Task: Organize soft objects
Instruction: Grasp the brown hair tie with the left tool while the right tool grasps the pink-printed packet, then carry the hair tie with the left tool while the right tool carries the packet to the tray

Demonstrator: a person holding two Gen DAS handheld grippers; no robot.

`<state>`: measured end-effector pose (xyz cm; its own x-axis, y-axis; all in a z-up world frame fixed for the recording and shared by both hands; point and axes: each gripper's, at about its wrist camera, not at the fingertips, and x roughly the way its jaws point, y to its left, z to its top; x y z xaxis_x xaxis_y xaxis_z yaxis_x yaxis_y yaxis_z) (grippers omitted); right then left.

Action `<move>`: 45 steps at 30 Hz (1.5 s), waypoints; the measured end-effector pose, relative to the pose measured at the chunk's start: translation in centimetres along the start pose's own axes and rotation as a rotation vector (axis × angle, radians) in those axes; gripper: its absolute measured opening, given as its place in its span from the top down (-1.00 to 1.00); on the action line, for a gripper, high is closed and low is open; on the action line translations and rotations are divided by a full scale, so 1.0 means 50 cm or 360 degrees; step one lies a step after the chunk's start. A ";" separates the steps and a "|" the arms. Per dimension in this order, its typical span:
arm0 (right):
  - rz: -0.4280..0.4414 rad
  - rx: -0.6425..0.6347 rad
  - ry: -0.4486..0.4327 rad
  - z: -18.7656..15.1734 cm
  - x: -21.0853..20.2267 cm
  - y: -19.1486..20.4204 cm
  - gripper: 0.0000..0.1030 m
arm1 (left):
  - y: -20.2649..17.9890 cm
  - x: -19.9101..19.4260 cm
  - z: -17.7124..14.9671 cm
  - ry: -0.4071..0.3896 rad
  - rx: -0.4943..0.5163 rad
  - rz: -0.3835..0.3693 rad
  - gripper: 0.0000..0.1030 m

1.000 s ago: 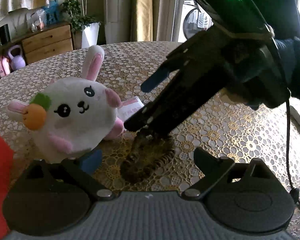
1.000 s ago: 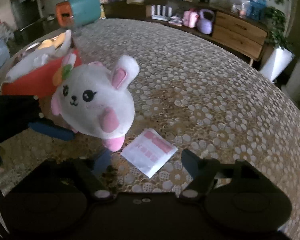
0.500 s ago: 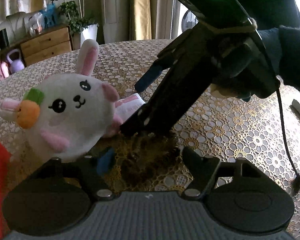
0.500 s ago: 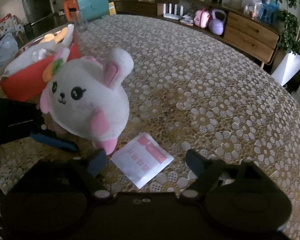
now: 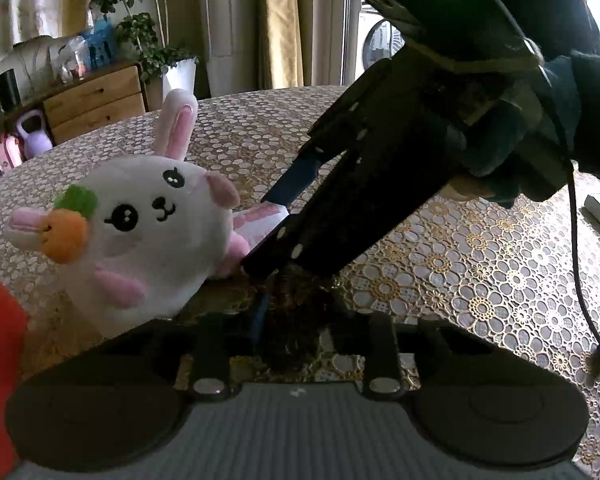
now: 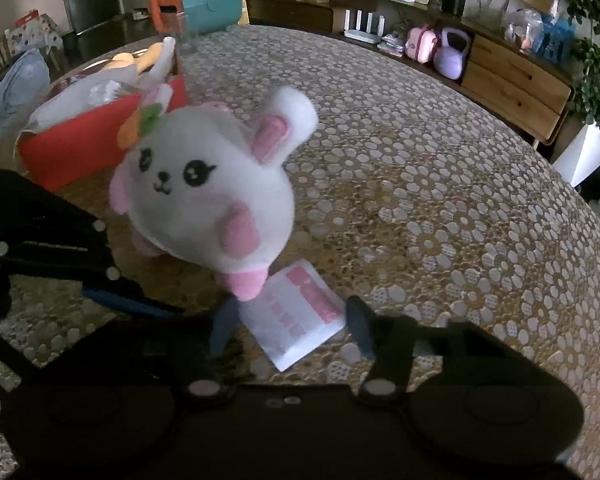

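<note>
Lying tilted on the gold lace-patterned table (image 6: 440,184), the round white plush bunny (image 6: 204,196) has pink ears and paws, black stitched eyes and an orange carrot with a green leaf by one ear. Its foot touches a white-and-pink paper packet (image 6: 296,320). The left tool (image 5: 296,320) is closing, its jaws drawn in around a dark brown fuzzy soft thing (image 5: 300,304) that is too shadowed to identify. The right tool (image 6: 288,328) is closing with the packet between its jaws, pads not yet pressing it. Only the right wrist view shows the red fabric bin (image 6: 84,140) filled with other soft items behind the bunny; only the left wrist view shows the dark thing and the person's gloved hand (image 5: 520,152).
</note>
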<state>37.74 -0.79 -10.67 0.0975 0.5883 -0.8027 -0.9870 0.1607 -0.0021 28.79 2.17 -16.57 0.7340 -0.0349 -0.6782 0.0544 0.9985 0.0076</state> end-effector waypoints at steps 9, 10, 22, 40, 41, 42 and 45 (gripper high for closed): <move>-0.0060 0.0094 0.0006 -0.021 -0.021 0.013 0.20 | -0.001 -0.025 -0.016 0.0010 0.0016 -0.0018 0.67; -0.0066 0.0115 -0.0002 -0.026 -0.025 0.016 0.22 | -0.001 -0.029 -0.017 0.0012 0.0011 -0.0022 0.67; -0.0325 0.0487 -0.0063 -0.080 -0.077 0.053 0.33 | 0.018 -0.079 -0.028 0.0054 -0.0081 -0.0012 0.68; -0.0506 0.0730 -0.0170 -0.058 -0.240 0.244 0.32 | 0.091 -0.272 -0.007 -0.0081 -0.0223 0.0057 0.68; -0.0509 0.0735 -0.0180 -0.051 -0.249 0.258 0.32 | 0.096 -0.285 -0.005 -0.0090 -0.0229 0.0060 0.68; -0.0511 0.0738 -0.0192 -0.044 -0.258 0.273 0.32 | 0.103 -0.299 -0.004 -0.0099 -0.0237 0.0066 0.68; -0.0512 0.0727 -0.0233 -0.022 -0.282 0.318 0.32 | 0.124 -0.341 -0.003 -0.0131 -0.0267 0.0071 0.68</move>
<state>20.55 -7.38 -0.03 0.4324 0.5516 -0.7133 -0.7526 0.6564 0.0514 16.52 8.96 -5.07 0.7865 0.0134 -0.6175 -0.0882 0.9920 -0.0908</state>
